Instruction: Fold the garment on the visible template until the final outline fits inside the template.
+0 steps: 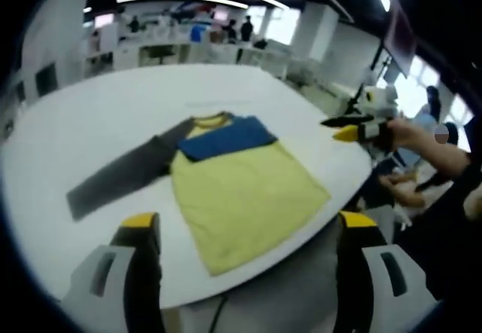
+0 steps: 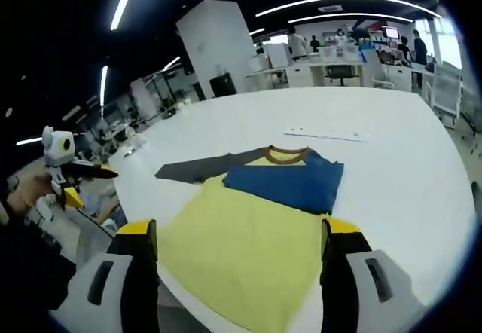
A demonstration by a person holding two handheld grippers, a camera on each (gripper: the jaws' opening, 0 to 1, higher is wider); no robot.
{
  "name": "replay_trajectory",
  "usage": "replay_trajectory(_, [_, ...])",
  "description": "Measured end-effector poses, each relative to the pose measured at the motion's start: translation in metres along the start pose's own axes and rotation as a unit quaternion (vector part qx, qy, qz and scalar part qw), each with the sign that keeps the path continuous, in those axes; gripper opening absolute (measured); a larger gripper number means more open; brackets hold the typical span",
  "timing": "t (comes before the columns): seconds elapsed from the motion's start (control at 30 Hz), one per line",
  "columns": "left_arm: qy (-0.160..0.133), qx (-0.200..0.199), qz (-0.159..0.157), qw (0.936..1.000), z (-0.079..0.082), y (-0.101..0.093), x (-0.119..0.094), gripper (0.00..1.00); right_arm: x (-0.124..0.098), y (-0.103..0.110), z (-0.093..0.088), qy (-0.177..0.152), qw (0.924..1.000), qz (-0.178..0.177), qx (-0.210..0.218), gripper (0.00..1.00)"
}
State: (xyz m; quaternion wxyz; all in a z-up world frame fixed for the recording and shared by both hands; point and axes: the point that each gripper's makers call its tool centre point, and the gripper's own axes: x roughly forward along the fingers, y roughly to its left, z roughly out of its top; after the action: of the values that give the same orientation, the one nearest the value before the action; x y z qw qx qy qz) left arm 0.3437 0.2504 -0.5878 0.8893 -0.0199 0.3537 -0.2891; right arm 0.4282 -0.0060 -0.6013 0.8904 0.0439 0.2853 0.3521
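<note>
Both grippers' fingers [image 1: 139, 231] stand wide apart, holding nothing, above the near tabletop [image 1: 90, 114] edge. Beyond them the yellow shirt [image 1: 241, 190] lies flat, hem nearest, collar pointing away, blue sleeve folded across its chest, grey sleeve [image 1: 120, 171] stretched sideways.

We saw the right gripper [image 2: 239, 273] with jaws wide apart and nothing between them, held over the near hem of the shirt [image 2: 252, 235]. The shirt lay flat on the white table [image 2: 392, 122], yellow body toward us, blue sleeve [image 2: 290, 181] folded across the chest, grey sleeve [image 2: 199, 169] stretched out left. The left gripper [image 2: 71, 178] hung at the far left, off the table, in a hand [image 2: 26, 190].
</note>
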Motion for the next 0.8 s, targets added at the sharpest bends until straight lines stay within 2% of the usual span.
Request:
replay_trajectory(0.07, [0.0,0.001,0.003,1.0,0.001,0.001,-0.001,0.93,-0.013,0.004,0.005,-0.018,0.9998,0.006,0.006,0.94])
replay_trajectory(0.2, [0.001,0.001,0.005,1.0,0.001,0.001,-0.003,0.93,-0.036,0.003,0.007,-0.03,0.9995,0.003,0.01,0.99])
replay_trajectory(0.4, [-0.003,-0.004,-0.002,1.0,0.001,-0.003,-0.004,0.93,-0.061,-0.001,0.01,-0.043,0.999,-0.004,0.006,1.0])
replay_trajectory(0.57, [-0.008,-0.009,-0.007,0.9999,0.0,-0.007,-0.006,0.93,-0.073,-0.001,0.008,-0.053,0.9985,-0.009,0.008,1.0])
replay_trajectory(0.8, [-0.009,-0.014,-0.001,0.9999,-0.004,-0.005,-0.009,0.93,-0.074,-0.004,-0.008,-0.04,0.9989,-0.013,0.019,1.0])
